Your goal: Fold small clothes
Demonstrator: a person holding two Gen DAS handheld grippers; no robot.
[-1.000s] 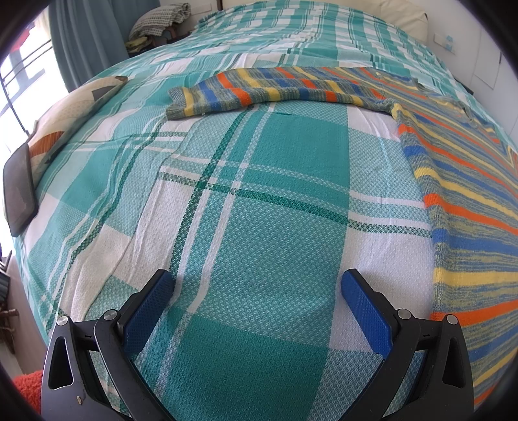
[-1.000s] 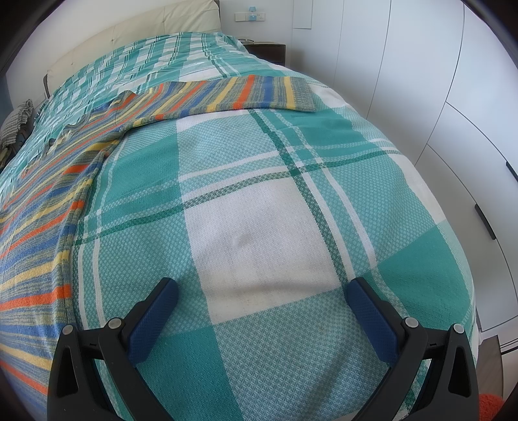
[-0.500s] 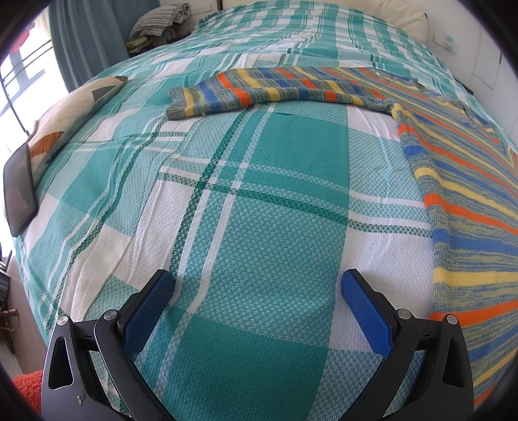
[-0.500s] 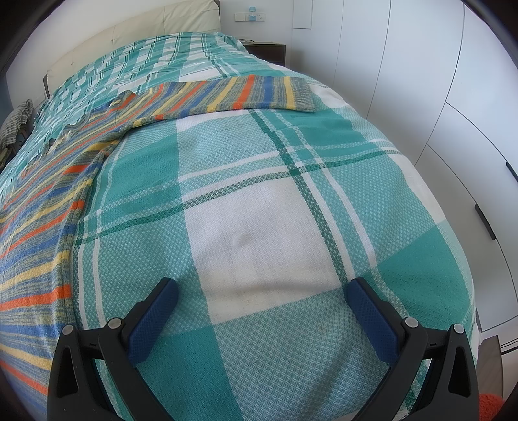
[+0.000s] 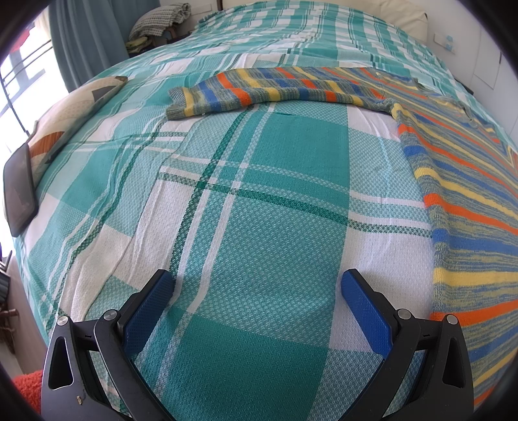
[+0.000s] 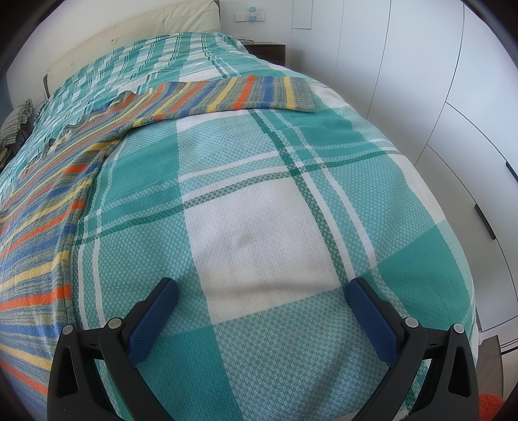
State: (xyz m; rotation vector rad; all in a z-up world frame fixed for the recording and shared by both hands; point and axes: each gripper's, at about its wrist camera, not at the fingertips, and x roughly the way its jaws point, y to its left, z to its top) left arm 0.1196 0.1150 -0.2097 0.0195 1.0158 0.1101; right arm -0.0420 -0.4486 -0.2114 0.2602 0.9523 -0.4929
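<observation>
Left wrist view: multicoloured striped knit sweater [image 5: 469,181] is laid flat on teal plaid bed [image 5: 259,200], sleeves spread, left gripper [image 5: 257,288] and right gripper [image 6: 262,291] held wide apart, empty; cuffs are best pinched first.

A home bedroom — a wide bed [image 5: 259,194] under a teal-and-white plaid bedspread [image 6: 259,210] fills both views, its padded cream headboard [image 6: 145,35] at 12 o'clock. White built-in wardrobe doors [image 6: 453,97] stand at 2 o'clock — a nightstand [image 6: 265,51] and wall switches [image 6: 251,16] beside the headboard, a curtained window [image 5: 84,48] at 10 o'clock.
</observation>
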